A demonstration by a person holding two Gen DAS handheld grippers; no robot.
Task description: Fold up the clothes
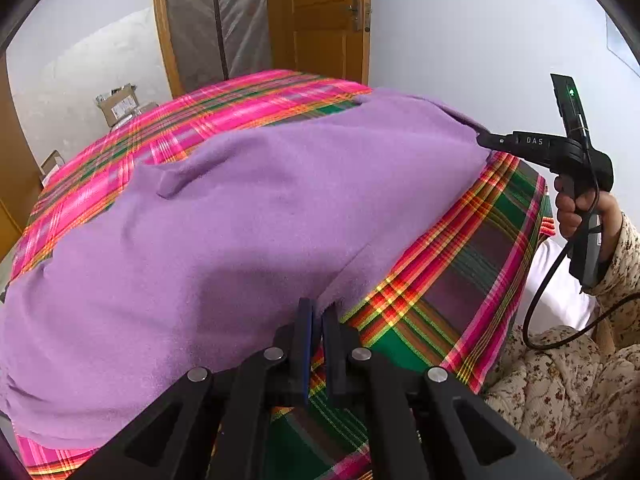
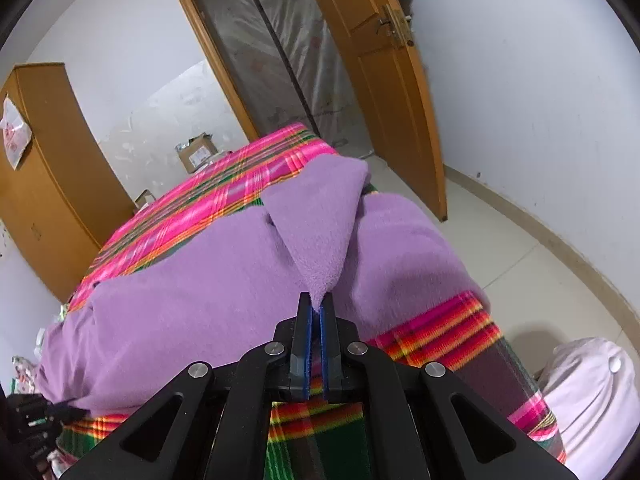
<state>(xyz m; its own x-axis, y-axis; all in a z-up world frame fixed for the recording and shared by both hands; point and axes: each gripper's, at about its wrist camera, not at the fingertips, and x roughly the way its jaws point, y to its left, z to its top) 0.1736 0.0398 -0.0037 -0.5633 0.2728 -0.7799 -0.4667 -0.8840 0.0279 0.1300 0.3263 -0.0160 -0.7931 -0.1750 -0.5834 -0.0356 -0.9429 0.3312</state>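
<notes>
A purple fleece garment [image 1: 240,220] lies spread over a table covered with a bright plaid cloth [image 1: 460,280]. In the left wrist view my left gripper [image 1: 319,314] is shut on the garment's near edge, low over the plaid. My right gripper [image 1: 482,141] pinches the garment's far right corner, held by a hand [image 1: 572,208]. In the right wrist view my right gripper [image 2: 318,309] is shut on a corner of the purple garment [image 2: 200,300], and that flap rises off the cloth toward the fingers. The left gripper [image 2: 78,414] shows at the lower left, at the hem.
A wooden door [image 1: 320,12] and a plastic-covered doorway stand behind the table. Cardboard boxes [image 1: 120,104] sit on the floor at the back left, beside a wooden wardrobe [image 2: 52,168]. A person's patterned sleeve [image 1: 560,380] and a white cushion [image 2: 592,392] are at the right.
</notes>
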